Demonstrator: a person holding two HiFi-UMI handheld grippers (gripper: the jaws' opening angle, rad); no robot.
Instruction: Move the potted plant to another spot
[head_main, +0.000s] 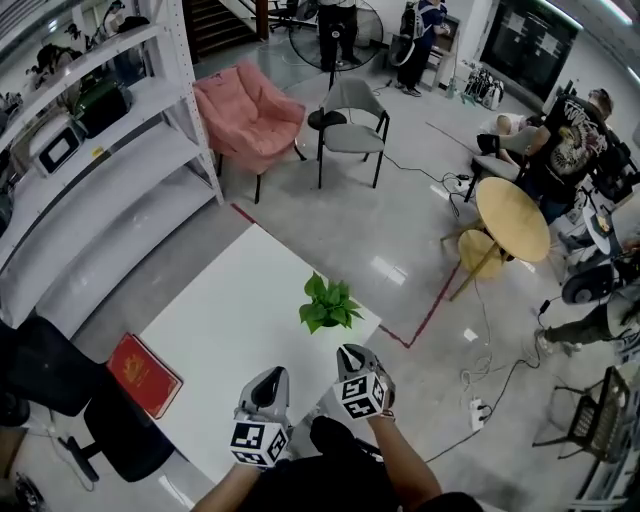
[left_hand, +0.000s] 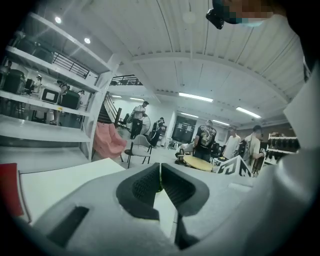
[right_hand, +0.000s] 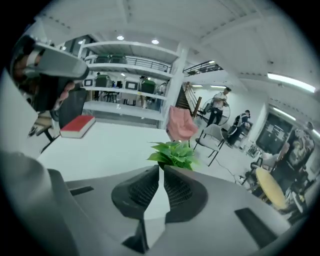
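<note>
The potted plant (head_main: 328, 305) stands on the white worktop (head_main: 225, 325), just in front of the right gripper's (head_main: 356, 357) jaws. Those jaws are closed and hold nothing. The left gripper's (head_main: 269, 378) jaws are closed and empty too.

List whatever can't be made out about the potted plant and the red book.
1. Potted plant: the pot itself does not show. In the head view its own leaves cover it from above. In the right gripper view the right gripper blocks everything below the leaves.
2. Red book: the emblem on the cover is too small to read in the head view. In the left gripper view the left edge cuts the book off.
</note>
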